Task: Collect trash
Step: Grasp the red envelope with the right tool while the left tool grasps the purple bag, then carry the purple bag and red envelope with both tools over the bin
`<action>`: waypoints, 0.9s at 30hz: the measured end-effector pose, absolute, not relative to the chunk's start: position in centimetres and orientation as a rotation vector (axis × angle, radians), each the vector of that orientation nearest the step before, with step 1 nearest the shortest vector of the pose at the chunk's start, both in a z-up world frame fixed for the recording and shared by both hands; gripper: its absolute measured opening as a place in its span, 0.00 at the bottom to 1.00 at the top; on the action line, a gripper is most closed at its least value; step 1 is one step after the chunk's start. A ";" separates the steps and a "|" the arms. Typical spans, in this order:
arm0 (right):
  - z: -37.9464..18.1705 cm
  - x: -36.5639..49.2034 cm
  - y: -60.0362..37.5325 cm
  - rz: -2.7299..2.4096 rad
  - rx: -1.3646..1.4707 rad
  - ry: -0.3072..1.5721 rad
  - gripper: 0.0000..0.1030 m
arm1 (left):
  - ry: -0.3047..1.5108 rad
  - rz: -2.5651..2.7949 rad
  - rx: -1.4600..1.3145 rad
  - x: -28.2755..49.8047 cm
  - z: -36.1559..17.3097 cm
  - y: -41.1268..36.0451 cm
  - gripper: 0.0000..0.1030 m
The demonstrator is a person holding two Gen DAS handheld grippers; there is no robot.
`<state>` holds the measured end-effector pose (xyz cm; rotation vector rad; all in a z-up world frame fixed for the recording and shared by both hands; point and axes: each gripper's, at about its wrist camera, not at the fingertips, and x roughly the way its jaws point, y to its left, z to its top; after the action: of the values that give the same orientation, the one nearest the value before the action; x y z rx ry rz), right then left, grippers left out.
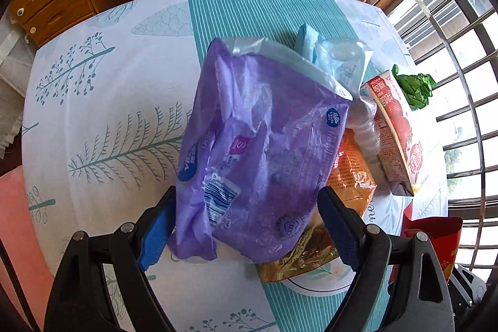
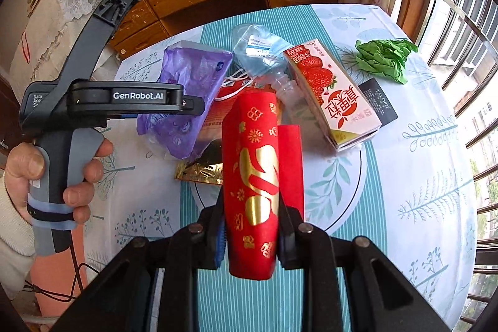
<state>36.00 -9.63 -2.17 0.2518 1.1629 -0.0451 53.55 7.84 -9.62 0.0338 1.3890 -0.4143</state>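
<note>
Trash heap mid-worktop (image 2: 420, 145): one purple wrapper (image 1: 258, 145), one clear bottle (image 2: 264, 52), one strawberry carton (image 2: 330, 92), one green paper wad (image 2: 384, 58), one orange packet (image 1: 351, 173), one gold foil pack (image 1: 308, 254), perhaps one face mask.

Left tool (image 1: 246, 226) spread wide, straddling purple wrapper's near end; contact unclear.

Right tool (image 2: 250, 241) clamped on red envelope (image 2: 255, 176), near side of heap.

Daylight poured through the barred window (image 2: 467, 58) to the grippers' right, overexposing its panes. The tablecloth (image 1: 102, 89) lay bright, shadows soft. Both views stayed sharp centrally, bowing into dark fisheye corners.
</note>
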 end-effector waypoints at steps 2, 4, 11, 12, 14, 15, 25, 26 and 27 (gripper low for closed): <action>-2.3 35.9 -9.6 -0.045 0.254 1.165 0.24 | 1.374 -0.399 0.045 53.4 -9.8 7.7 0.59; -2.3 35.8 -9.6 -0.044 0.259 1.166 0.24 | 1.365 -0.385 0.067 53.1 -9.8 7.7 0.30; -2.3 35.1 -10.0 -0.029 0.270 1.162 0.24 | 1.262 -0.379 0.111 50.8 -7.6 8.2 0.09; -2.2 35.0 -10.1 -0.026 0.273 1.160 0.24 | 1.252 -0.379 0.107 50.4 -7.1 8.2 0.08; -1.8 34.6 -10.3 -0.020 0.274 1.153 0.24 | 1.240 -0.380 0.087 49.6 -6.0 8.6 0.08; -1.6 34.4 -10.4 -0.016 0.274 1.148 0.24 | 1.234 -0.379 0.076 49.0 -5.4 8.9 0.08; 0.6 30.7 -11.9 0.039 0.273 1.123 0.24 | 1.189 -0.347 0.038 40.6 0.2 10.9 0.08; 0.8 30.0 -12.1 0.050 0.272 1.119 0.24 | 1.188 -0.342 0.032 39.4 0.7 10.9 0.08; 1.1 29.3 -12.2 0.064 0.270 1.117 0.24 | 1.186 -0.335 0.027 38.2 1.2 11.0 0.08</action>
<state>29.29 -12.24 1.10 0.2697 1.1167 0.0645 38.20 11.03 1.16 0.0267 1.1864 -0.3353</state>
